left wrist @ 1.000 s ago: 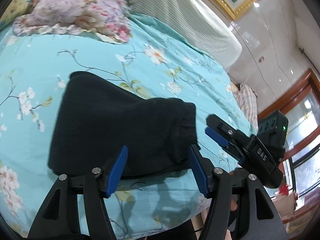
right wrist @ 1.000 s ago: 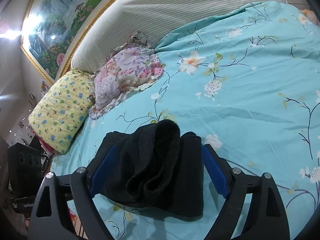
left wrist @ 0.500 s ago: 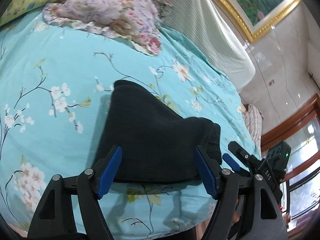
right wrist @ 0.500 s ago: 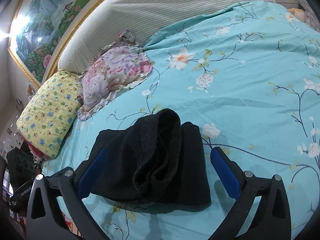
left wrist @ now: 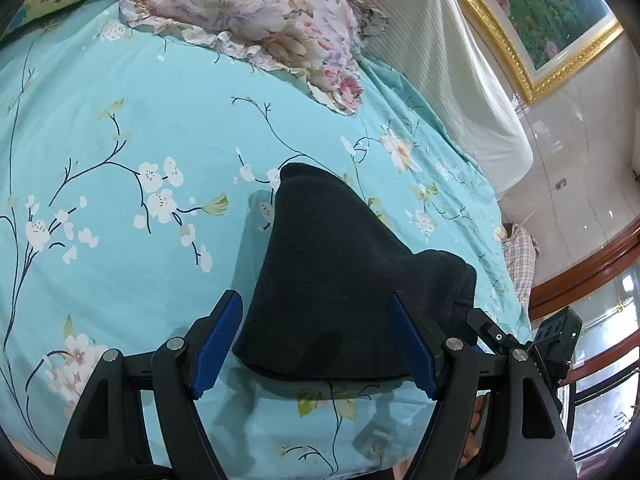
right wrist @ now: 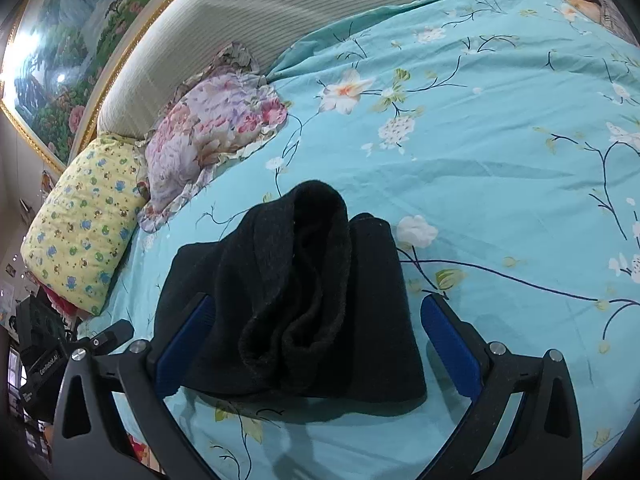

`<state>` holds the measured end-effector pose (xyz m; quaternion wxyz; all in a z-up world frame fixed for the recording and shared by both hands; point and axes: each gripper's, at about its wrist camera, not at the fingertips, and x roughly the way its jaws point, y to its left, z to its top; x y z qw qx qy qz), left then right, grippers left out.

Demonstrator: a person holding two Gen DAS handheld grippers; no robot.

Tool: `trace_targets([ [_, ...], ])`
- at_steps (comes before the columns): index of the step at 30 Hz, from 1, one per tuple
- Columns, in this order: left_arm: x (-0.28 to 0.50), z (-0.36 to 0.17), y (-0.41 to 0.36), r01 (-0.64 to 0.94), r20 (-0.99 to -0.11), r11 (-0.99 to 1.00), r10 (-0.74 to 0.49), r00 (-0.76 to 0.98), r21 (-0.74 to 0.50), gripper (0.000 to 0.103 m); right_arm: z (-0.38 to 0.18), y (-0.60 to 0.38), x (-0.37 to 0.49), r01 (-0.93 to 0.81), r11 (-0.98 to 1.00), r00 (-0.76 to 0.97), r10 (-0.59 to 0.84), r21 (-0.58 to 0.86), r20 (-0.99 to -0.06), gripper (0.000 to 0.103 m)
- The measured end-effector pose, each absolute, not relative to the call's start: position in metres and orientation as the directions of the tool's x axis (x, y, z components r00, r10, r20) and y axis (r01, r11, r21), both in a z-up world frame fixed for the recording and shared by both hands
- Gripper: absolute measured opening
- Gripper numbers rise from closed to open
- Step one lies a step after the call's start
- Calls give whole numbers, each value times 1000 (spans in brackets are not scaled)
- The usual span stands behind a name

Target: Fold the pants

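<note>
From the left wrist camera, the pants lie as a compact black bundle on the bedsheet, well short of the floral pillow and near the bed's front edge. The left gripper hangs just above the bundle's near edge with its blue pads spread wide and nothing between them. That looks like a hand let go of cloth it has no more need to hold. The right gripper shows only as a black tip past the bundle's far side.

From the right wrist camera, the same pants sit nearer than the floral pillow, and a thick rolled fold stands up along the middle, so the stack is bulky rather than flat. The right gripper is also spread apart and empty, straddling the bundle without pinching it. Judging by the tidy, small shape, the folding seems done or nearly so; the raised fold may want pressing down.
</note>
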<state>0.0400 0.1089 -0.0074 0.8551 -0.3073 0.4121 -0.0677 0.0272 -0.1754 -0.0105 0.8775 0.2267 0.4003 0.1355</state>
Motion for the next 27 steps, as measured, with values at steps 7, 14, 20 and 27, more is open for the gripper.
trace_targets([
  [7,51,-15,108,-147,-685,807,-371,627,-572,77,-21,-174,33,-22,865,632,400,501,-664,102],
  [14,62,-25,107,-154,-704,809,-380,599,-568,77,-34,-172,40,-2,862,614,402,507,-679,102],
  [20,72,-29,105,-151,-720,819,-379,581,-554,77,-44,-168,45,-25,849,581,442,527,-684,102],
  [27,80,-33,102,-148,-729,822,-387,565,-550,79,-46,-171,45,-64,850,580,459,524,-674,75],
])
